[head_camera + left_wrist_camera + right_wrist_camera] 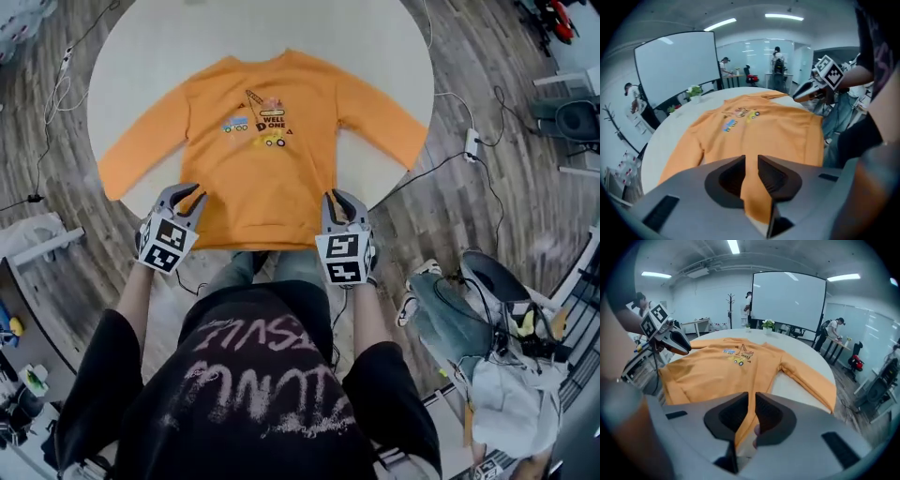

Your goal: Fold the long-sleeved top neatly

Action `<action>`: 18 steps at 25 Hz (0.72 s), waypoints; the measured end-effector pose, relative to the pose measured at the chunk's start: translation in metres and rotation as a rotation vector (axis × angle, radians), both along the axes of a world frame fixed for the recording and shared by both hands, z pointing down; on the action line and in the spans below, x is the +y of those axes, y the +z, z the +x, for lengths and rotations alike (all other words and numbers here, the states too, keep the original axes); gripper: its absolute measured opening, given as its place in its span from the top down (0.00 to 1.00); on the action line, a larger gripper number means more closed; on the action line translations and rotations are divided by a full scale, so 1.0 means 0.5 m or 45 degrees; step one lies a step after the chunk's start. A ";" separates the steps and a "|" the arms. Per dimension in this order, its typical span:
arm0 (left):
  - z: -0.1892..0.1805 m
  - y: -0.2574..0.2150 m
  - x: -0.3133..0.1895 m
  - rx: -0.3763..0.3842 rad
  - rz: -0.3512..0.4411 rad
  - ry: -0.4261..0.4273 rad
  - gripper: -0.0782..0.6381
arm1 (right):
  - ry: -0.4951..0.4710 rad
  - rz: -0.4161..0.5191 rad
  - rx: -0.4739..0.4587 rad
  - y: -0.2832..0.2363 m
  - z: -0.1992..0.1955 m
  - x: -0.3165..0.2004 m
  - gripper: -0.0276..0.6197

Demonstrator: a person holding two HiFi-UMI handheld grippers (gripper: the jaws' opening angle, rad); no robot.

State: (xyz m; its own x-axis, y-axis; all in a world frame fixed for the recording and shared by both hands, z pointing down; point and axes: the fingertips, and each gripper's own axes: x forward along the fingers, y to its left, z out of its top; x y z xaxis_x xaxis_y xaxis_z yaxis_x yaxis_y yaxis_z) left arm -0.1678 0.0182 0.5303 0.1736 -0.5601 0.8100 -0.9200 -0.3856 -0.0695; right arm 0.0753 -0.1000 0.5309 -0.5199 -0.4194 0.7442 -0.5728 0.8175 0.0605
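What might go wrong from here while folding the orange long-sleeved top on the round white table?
The left gripper and right gripper pinch only the hem corners of the orange long-sleeved top, so it may slip when lifted. Its spread sleeves could drag. The hem lies at the edge of the round white table and might slide off.

Black lettered T-shirt; grey left claw, grey right claw.

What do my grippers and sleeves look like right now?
The left gripper and right gripper are grey, each with two curved jaws lined with dark ribbed pads. Each carries a white cube with black square markers. The arms come out of short black sleeves.
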 end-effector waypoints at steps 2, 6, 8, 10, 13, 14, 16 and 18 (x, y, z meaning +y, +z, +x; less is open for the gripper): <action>0.065 0.011 0.035 0.042 -0.085 0.112 0.68 | -0.050 -0.090 -0.022 0.014 0.017 0.040 0.83; 0.140 0.030 0.129 0.031 -0.218 0.358 0.56 | -0.225 -0.164 -0.012 0.030 0.029 0.130 0.68; 0.142 0.049 0.161 -0.042 -0.264 0.443 0.54 | -0.325 -0.153 0.042 0.043 0.028 0.164 0.61; 0.129 0.069 0.179 -0.116 -0.291 0.474 0.55 | -0.402 -0.132 0.120 0.063 0.024 0.191 0.62; 0.114 0.084 0.185 -0.138 -0.280 0.465 0.72 | -0.406 -0.097 0.185 0.087 0.016 0.210 0.75; 0.110 0.082 0.181 -0.139 -0.258 0.463 0.76 | -0.387 -0.078 0.194 0.090 0.013 0.208 0.80; 0.099 0.070 0.169 -0.131 -0.202 0.463 0.83 | -0.359 -0.041 0.205 0.084 0.006 0.203 0.84; 0.091 0.047 0.164 -0.094 -0.145 0.459 0.84 | -0.339 -0.006 0.207 0.066 -0.002 0.203 0.86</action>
State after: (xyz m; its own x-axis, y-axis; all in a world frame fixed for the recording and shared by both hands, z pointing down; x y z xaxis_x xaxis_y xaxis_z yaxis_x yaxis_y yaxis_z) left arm -0.1223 0.1002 0.5538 0.2820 -0.3792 0.8813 -0.7179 -0.6928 -0.0684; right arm 0.0743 0.0016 0.5638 -0.4853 -0.2807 0.8281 -0.3213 0.9381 0.1296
